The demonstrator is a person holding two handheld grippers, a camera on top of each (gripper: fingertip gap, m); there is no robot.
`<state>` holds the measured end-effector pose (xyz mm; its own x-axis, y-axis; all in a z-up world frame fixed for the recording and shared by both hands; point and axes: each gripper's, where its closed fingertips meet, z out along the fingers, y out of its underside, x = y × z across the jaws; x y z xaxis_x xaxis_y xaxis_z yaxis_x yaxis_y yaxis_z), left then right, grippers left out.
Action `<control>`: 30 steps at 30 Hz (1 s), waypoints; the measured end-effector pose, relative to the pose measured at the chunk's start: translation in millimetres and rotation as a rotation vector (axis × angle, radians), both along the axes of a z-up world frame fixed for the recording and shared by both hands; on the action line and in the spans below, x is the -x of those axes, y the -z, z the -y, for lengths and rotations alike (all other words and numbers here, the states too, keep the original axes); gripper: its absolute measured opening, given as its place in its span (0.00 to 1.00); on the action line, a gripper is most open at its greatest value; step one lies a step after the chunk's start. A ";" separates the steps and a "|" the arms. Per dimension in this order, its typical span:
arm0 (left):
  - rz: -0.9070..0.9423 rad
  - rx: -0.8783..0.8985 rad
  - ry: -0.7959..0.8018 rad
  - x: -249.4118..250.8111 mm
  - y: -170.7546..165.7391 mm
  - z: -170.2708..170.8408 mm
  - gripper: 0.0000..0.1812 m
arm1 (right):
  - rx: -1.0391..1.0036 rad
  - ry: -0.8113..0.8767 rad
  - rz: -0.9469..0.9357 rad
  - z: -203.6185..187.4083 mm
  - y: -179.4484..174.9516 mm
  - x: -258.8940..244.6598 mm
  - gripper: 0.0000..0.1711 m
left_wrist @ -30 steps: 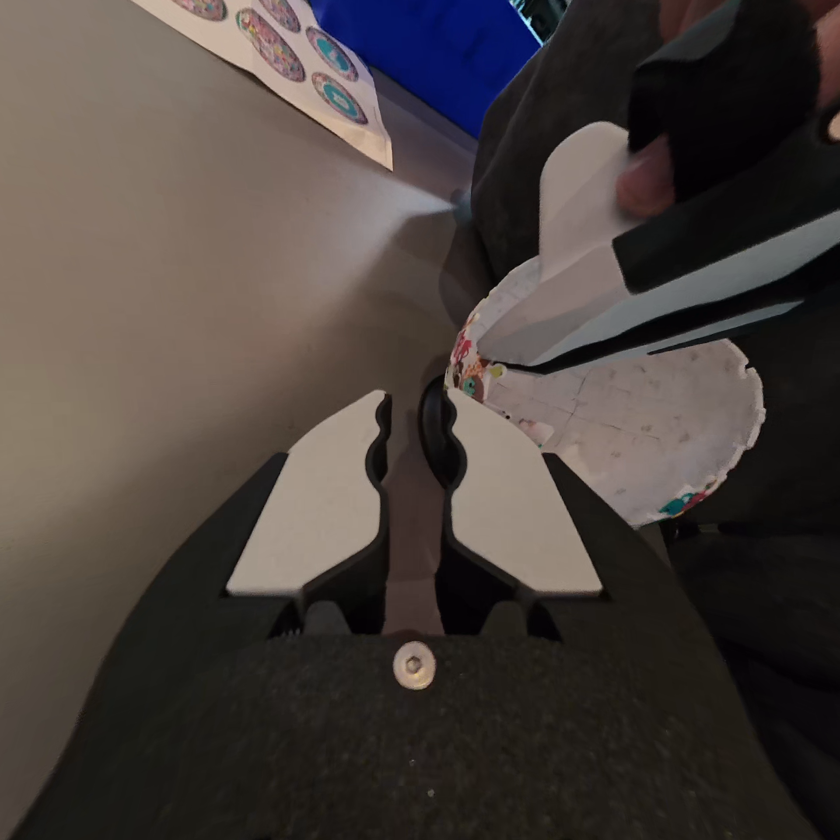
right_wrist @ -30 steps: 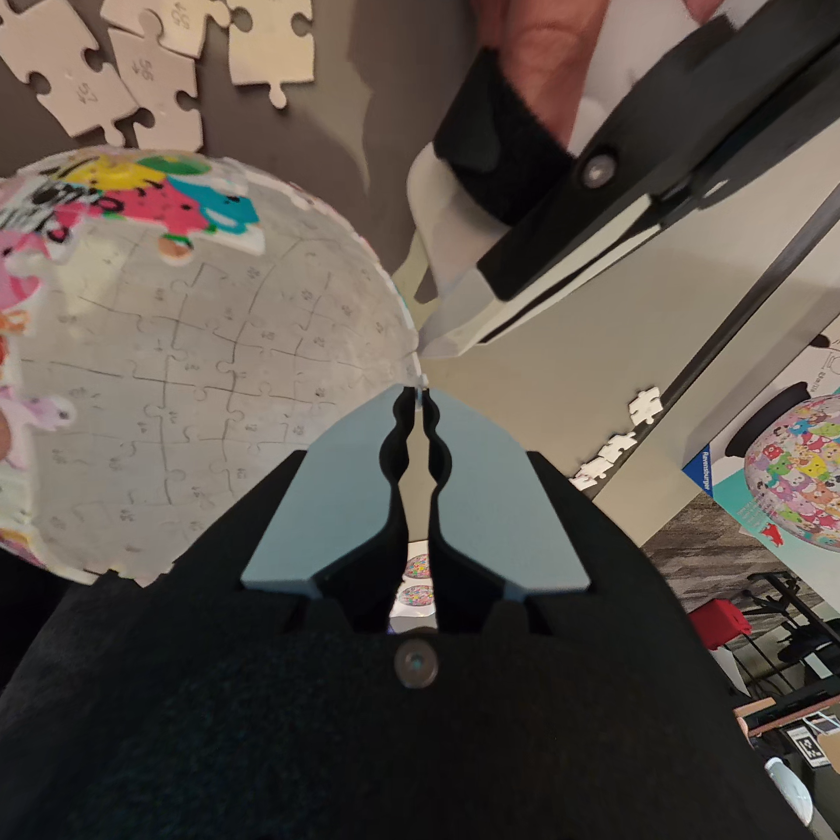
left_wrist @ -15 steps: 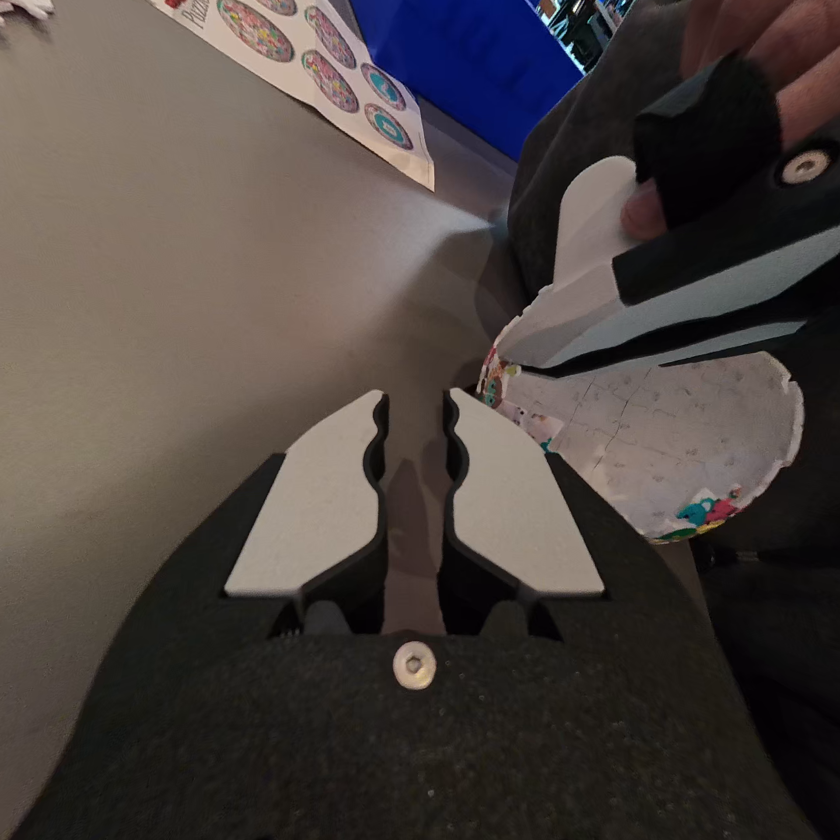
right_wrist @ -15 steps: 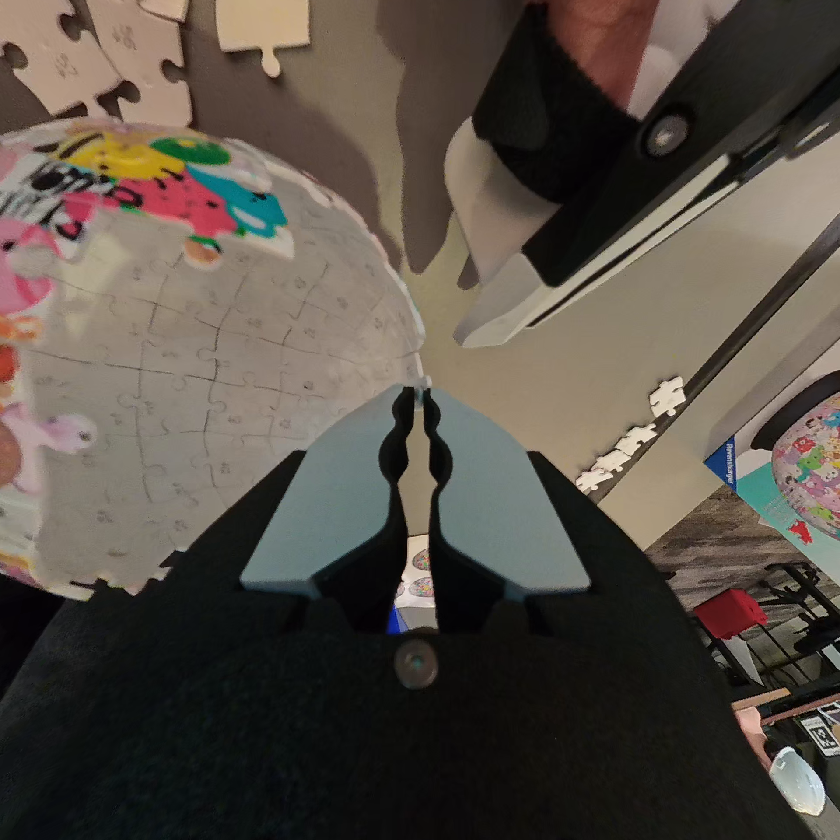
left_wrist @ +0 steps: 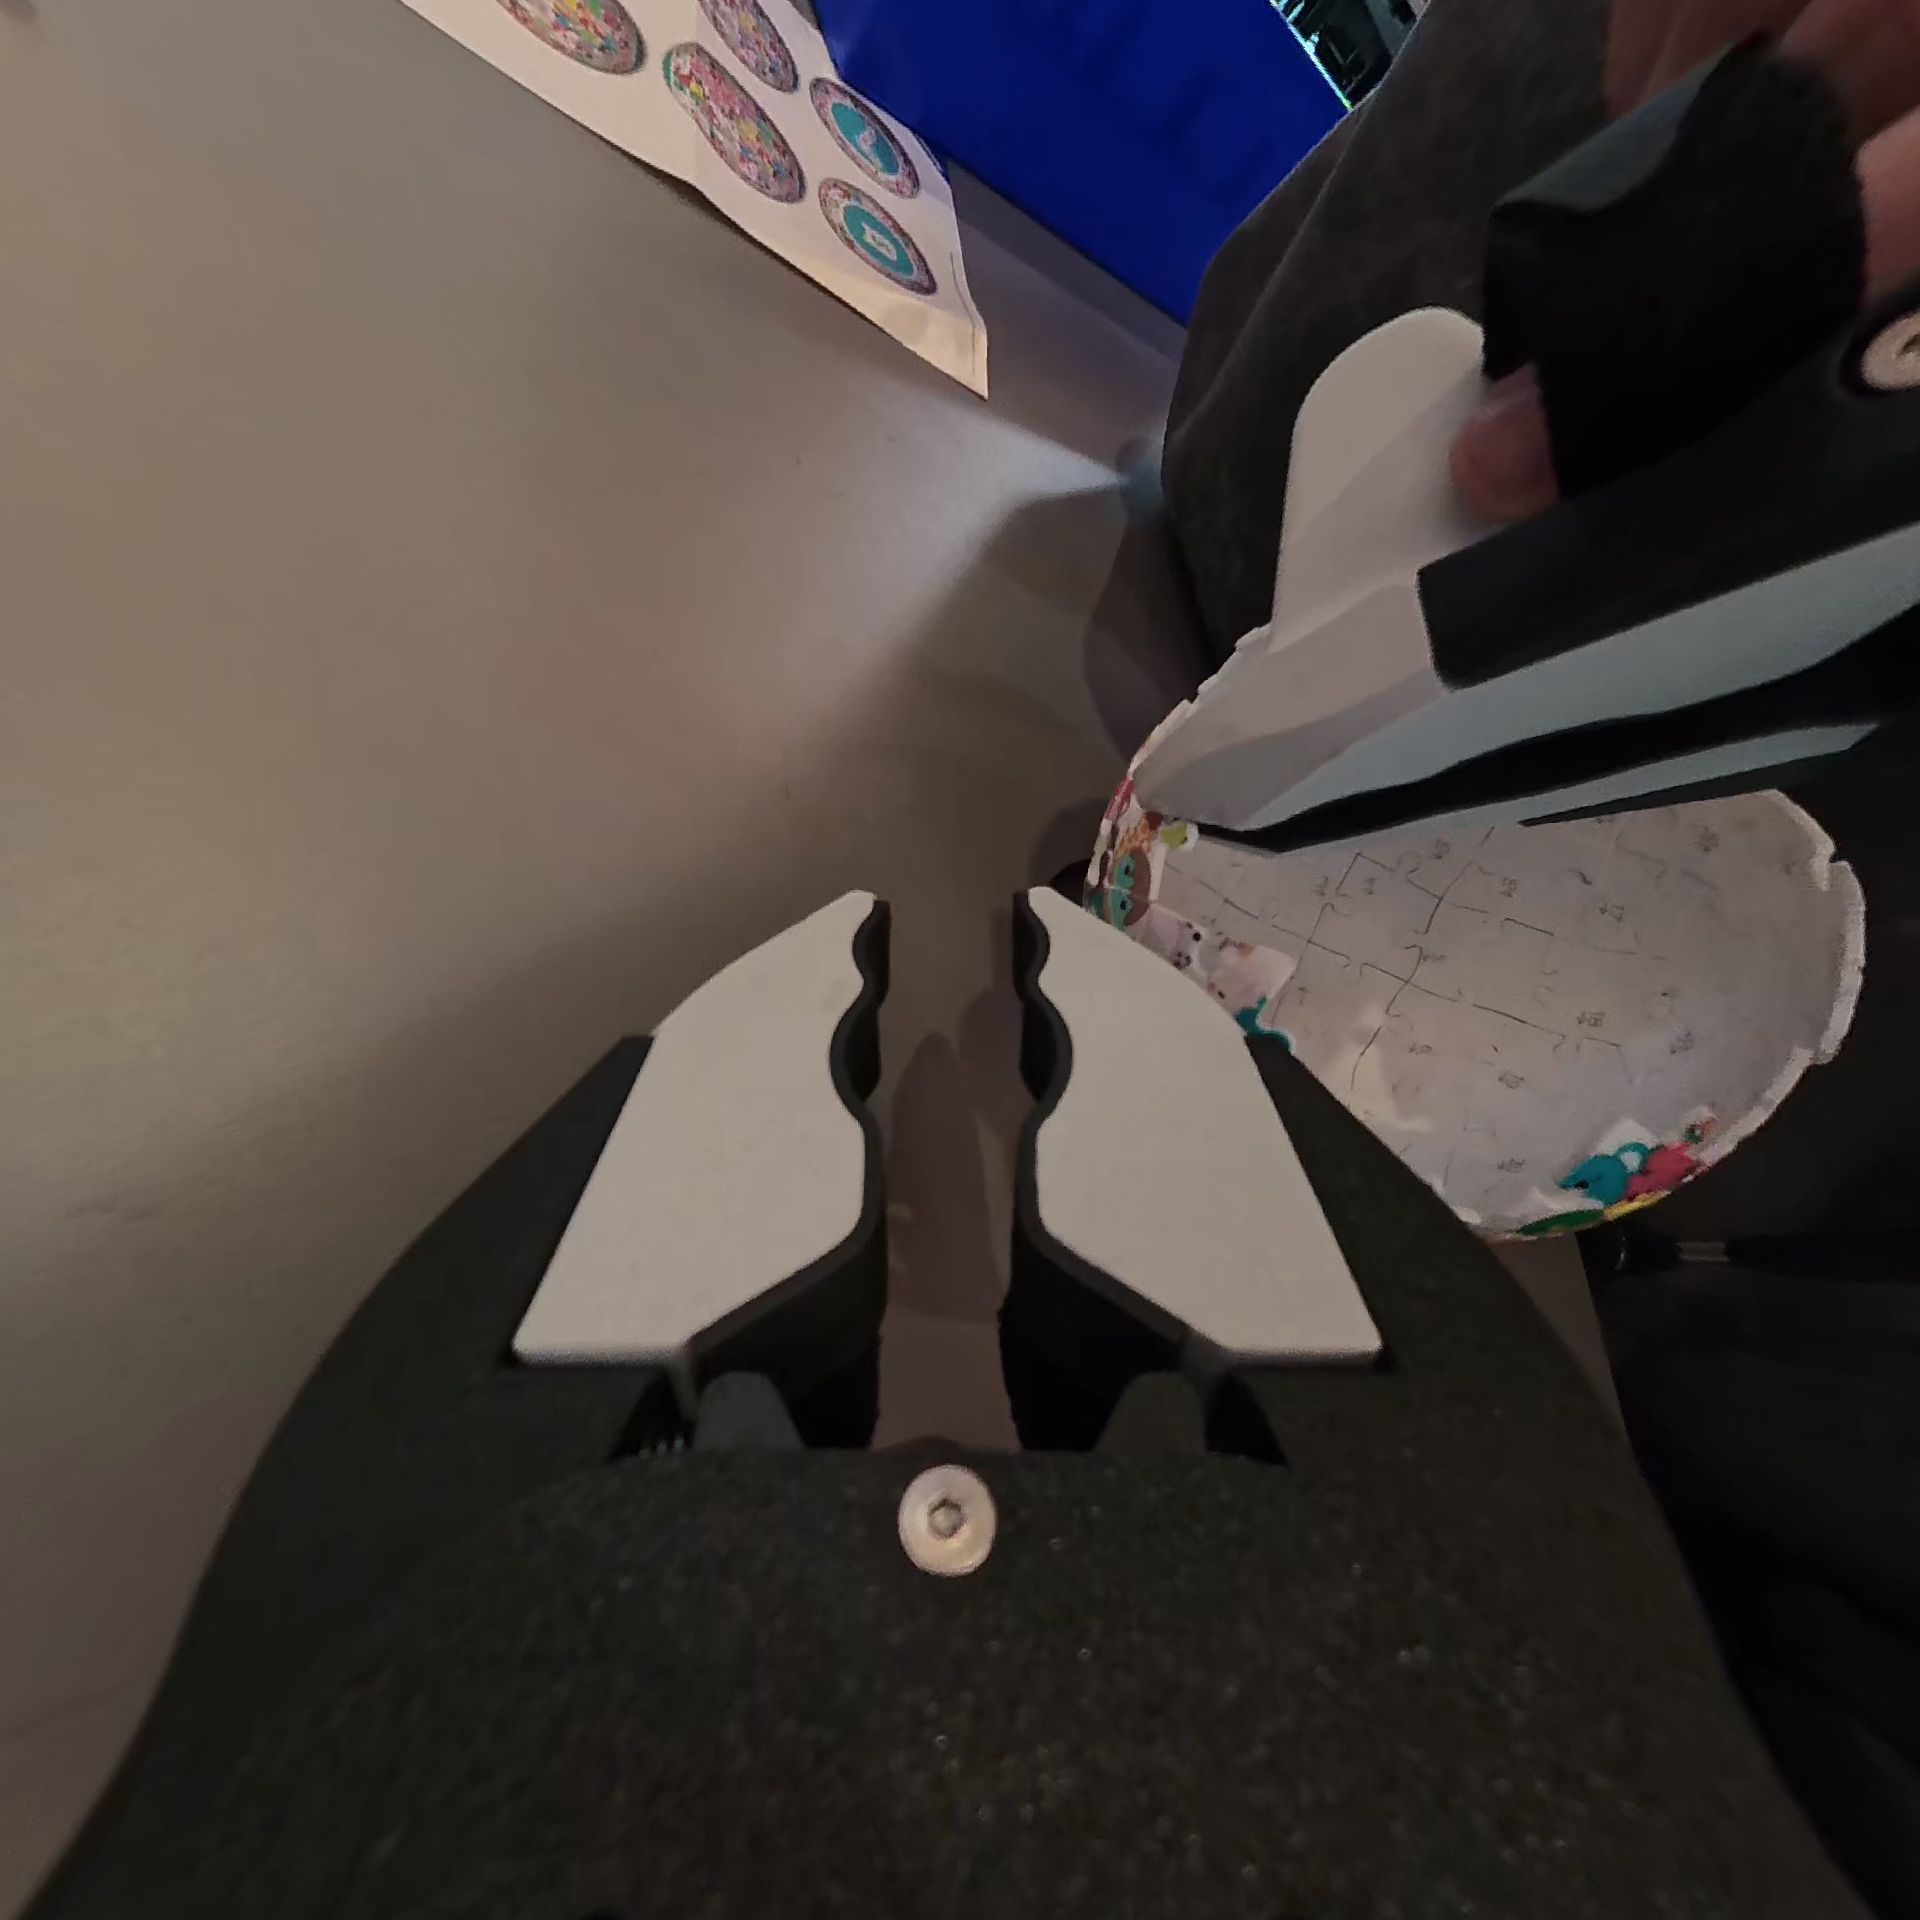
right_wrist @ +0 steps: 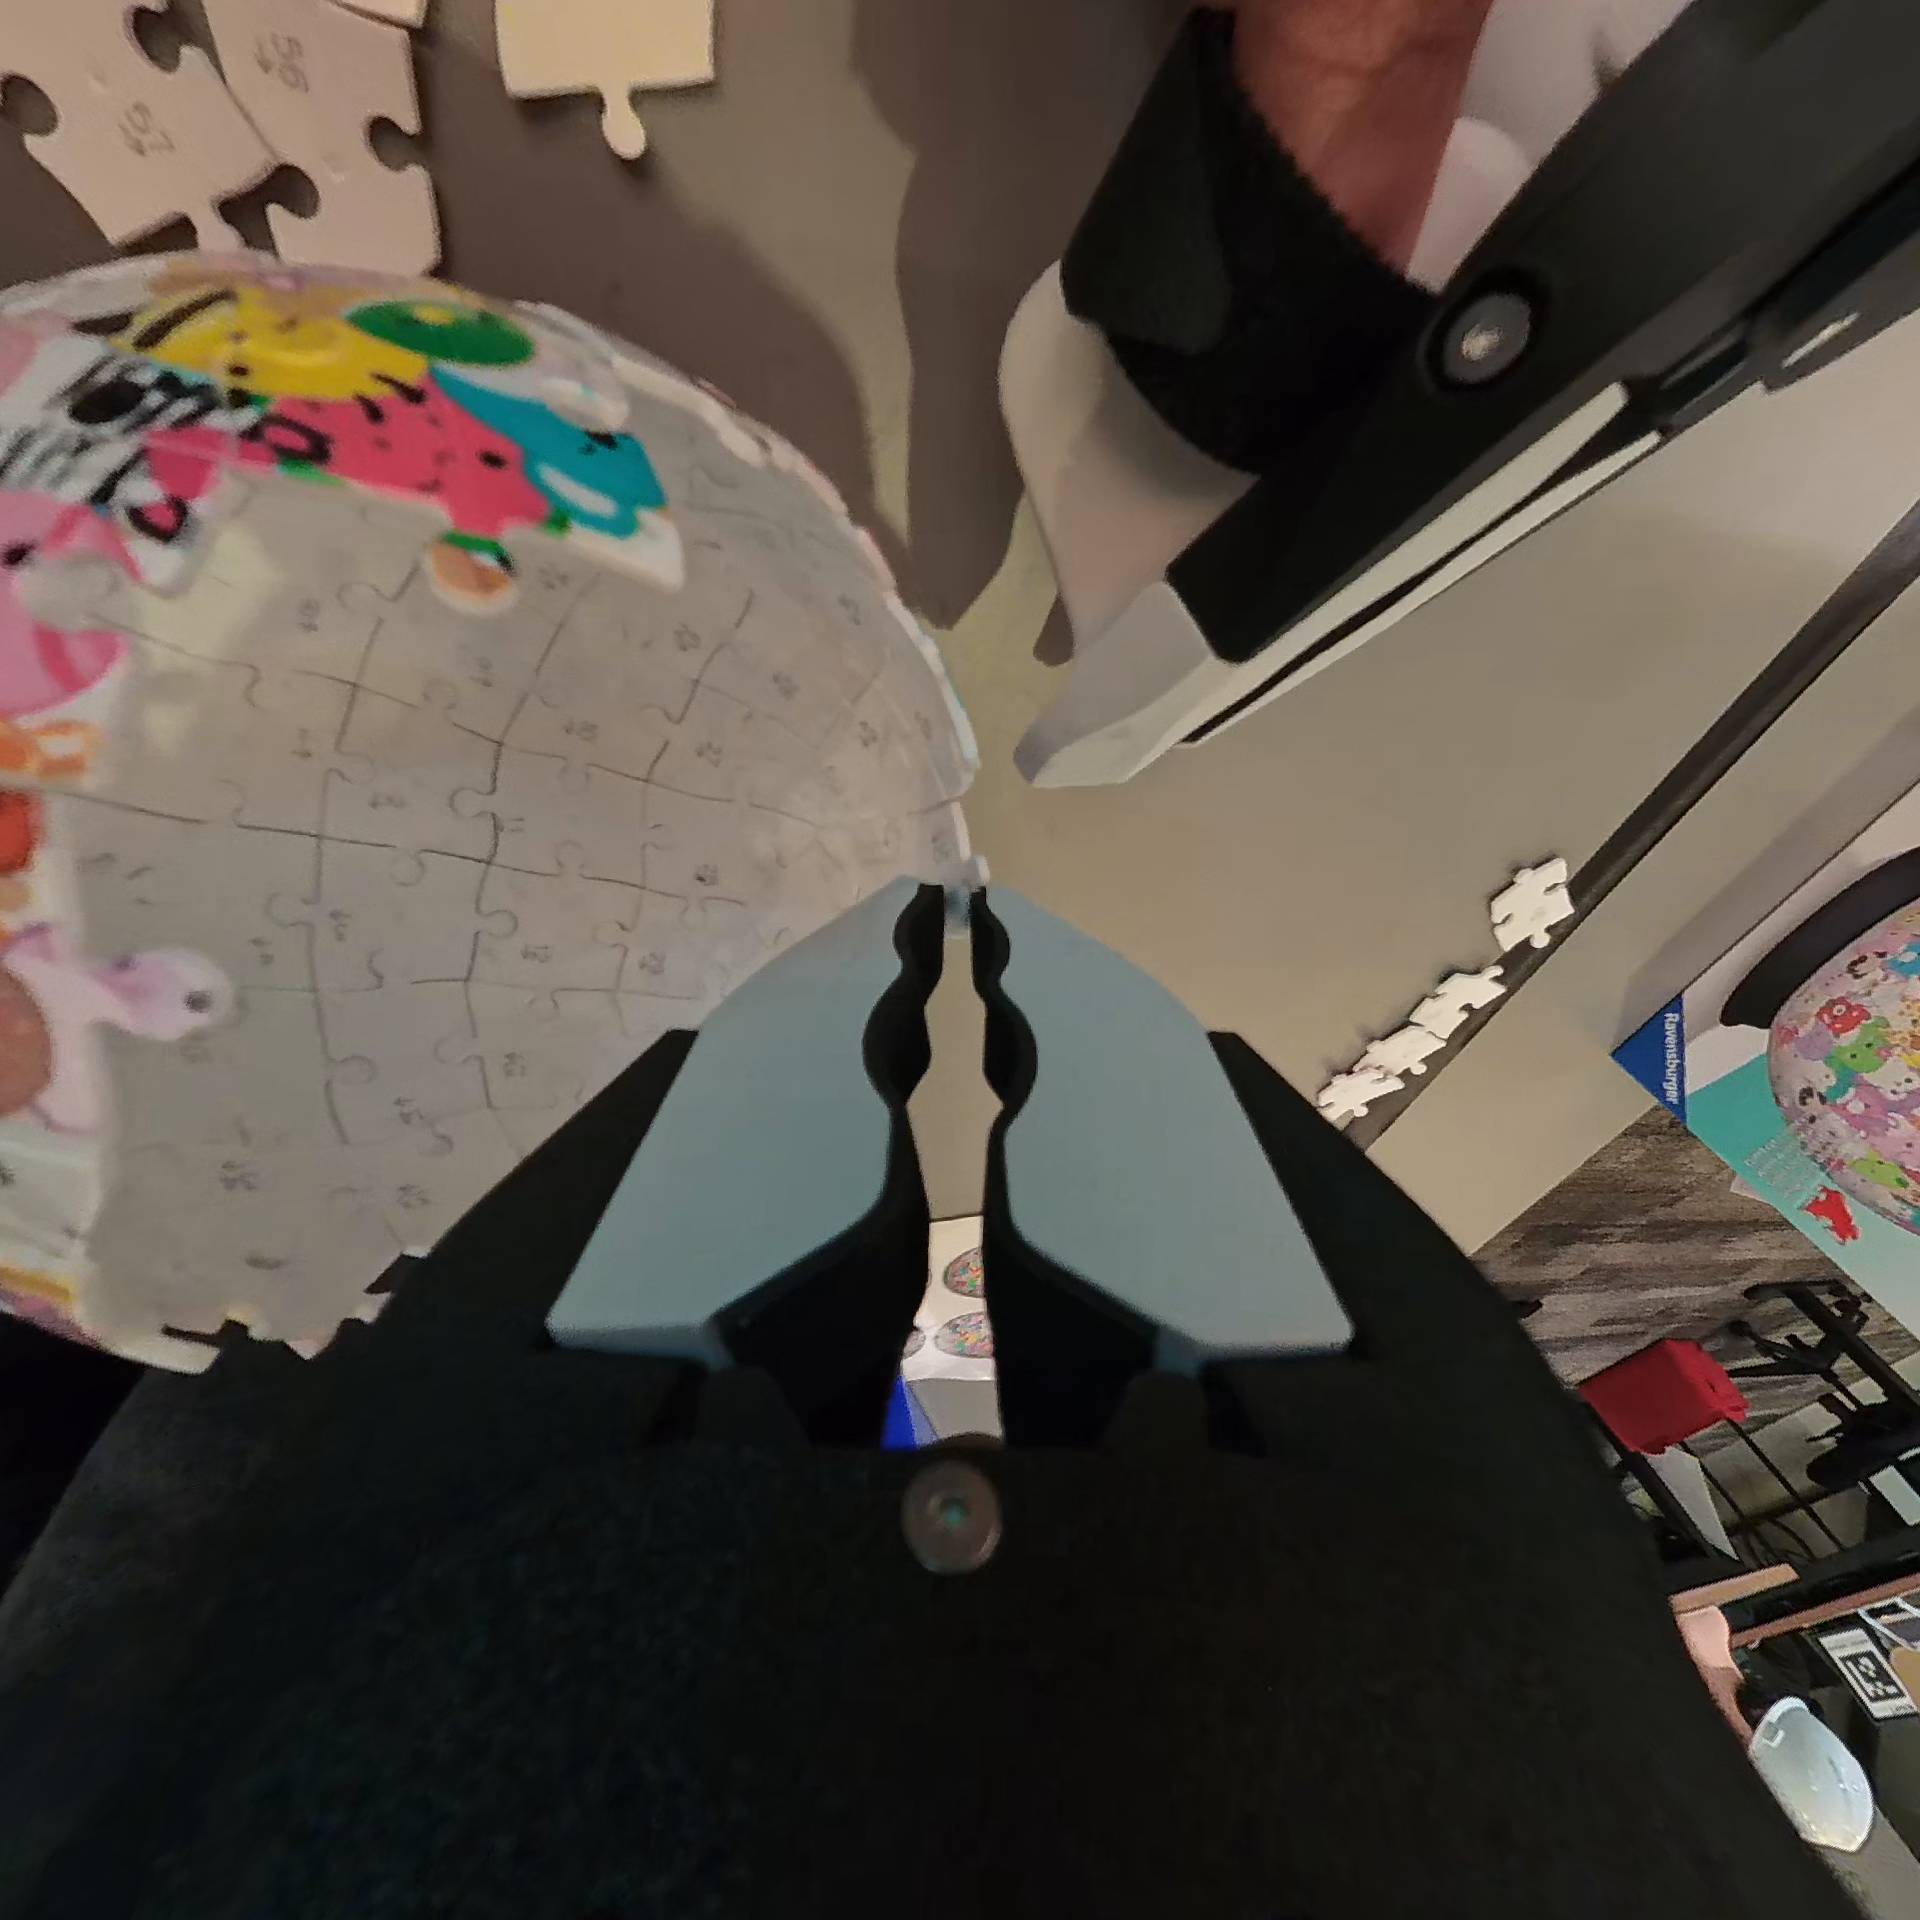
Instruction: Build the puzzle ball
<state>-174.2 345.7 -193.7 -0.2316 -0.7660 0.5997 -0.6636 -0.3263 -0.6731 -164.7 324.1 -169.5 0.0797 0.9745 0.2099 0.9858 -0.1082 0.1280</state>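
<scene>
Two claws work around a half-built puzzle ball (right_wrist: 436, 790), a curved shell of joined pieces showing its pale numbered inner face, with bright cartoon print along its edges. The right claw (right_wrist: 948, 906) is pinched nearly closed on the shell's rim, a small white tab of the rim caught between its tips. In the left wrist view the same shell (left_wrist: 1507, 1018) hangs open like a bowl beside the left claw (left_wrist: 948, 914), whose fingers stand a narrow gap apart with nothing between them, only the grey bench (left_wrist: 416, 623) showing through. From the right wrist view the left claw (right_wrist: 1081, 748) sits just beside the ball's rim, apart from it. Above the ball, loose puzzle pieces (right_wrist: 260, 125) lie face down on the bench. Farther from the ball, more small pieces (right_wrist: 1444, 997) line the bench edge, and a printed sheet (left_wrist: 779, 166) with round pictures lies flat. A puzzle box (right_wrist: 1829, 1081) stands beyond the bench edge.
</scene>
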 end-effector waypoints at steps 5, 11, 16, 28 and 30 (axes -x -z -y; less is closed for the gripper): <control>-0.004 0.002 0.001 0.0 0.7 0.3 0.12 | -0.004 0.002 0.014 -1.2 0.4 -2.4 0.06; -0.009 -0.002 0.005 0.0 1.8 1.0 0.12 | 0.008 0.007 0.014 -2.1 0.8 -5.4 0.11; 0.002 -0.008 -0.006 0.0 0.4 -0.2 0.12 | 0.072 -0.027 -0.199 -0.6 -23.5 3.9 0.12; 0.273 -0.166 -0.370 12.2 -38.8 -51.5 0.11 | 0.139 0.459 -0.687 -9.4 -63.6 -12.5 0.15; 0.287 -0.244 -0.441 19.1 -42.0 -66.9 0.11 | 0.228 0.484 -0.682 -5.9 -55.3 -6.2 0.17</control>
